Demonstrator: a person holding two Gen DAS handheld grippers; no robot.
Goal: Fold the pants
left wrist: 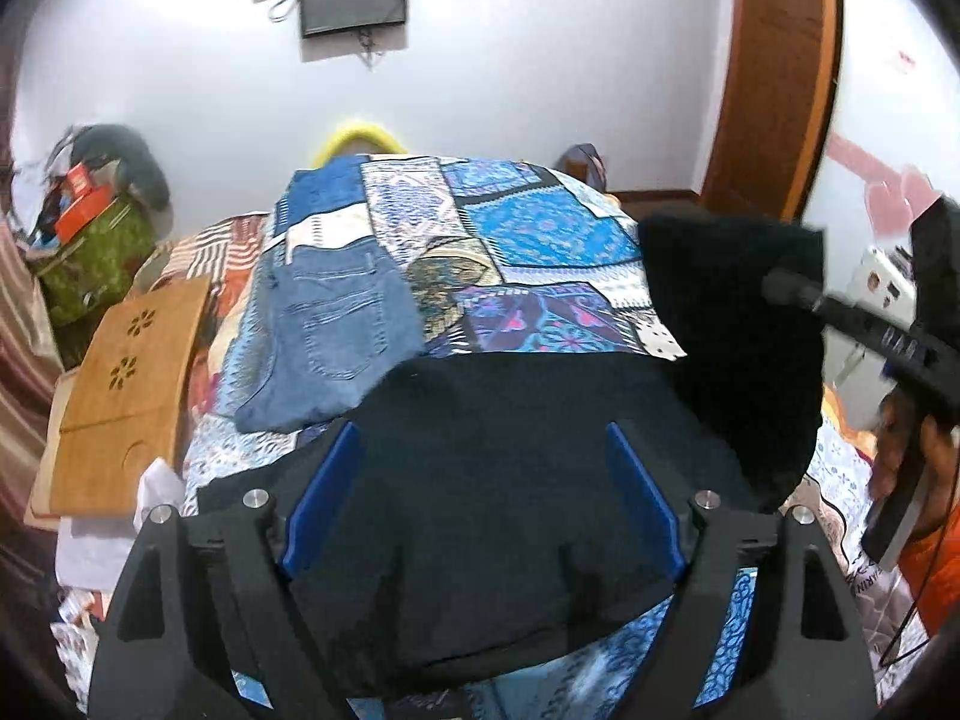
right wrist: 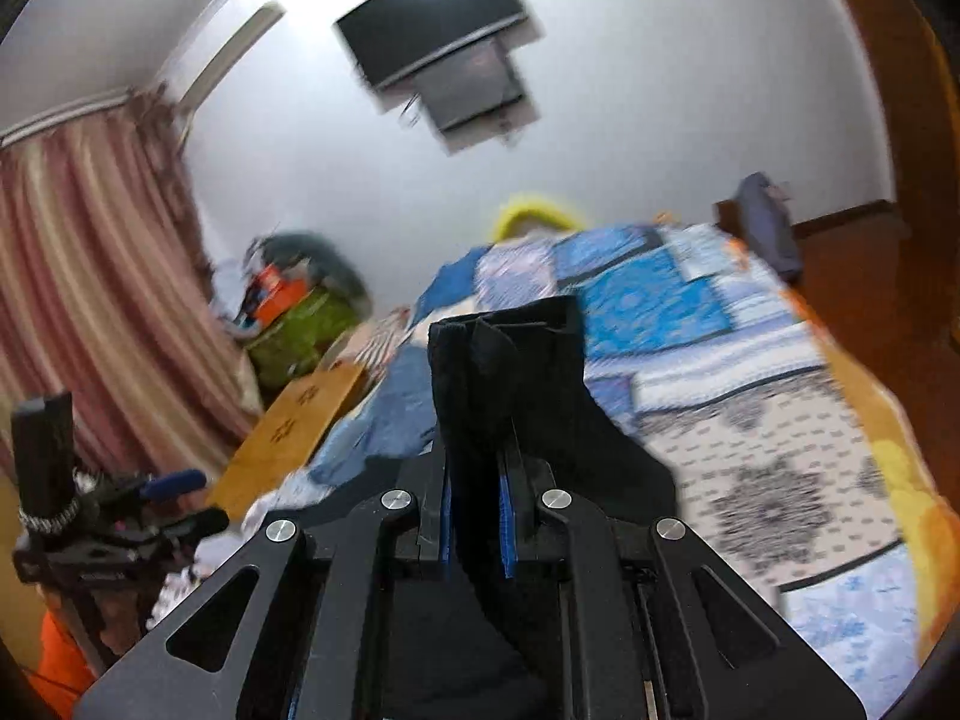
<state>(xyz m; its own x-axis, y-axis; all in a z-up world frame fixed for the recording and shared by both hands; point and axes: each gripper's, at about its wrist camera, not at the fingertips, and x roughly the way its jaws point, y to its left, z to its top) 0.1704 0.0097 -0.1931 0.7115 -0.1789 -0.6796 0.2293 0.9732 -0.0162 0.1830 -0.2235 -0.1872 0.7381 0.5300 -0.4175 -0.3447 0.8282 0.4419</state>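
Note:
Black pants lie on the patterned bedspread. My left gripper is open, its blue pads spread wide just above the black fabric. My right gripper is shut on an end of the black pants and holds it lifted off the bed; in the left wrist view that raised part hangs at the right, with the right gripper blurred beside it.
Folded blue jeans lie on the bed beyond the black pants. A wooden lap table sits at the bed's left edge. A green bag with clutter stands by the wall. The person is at the right.

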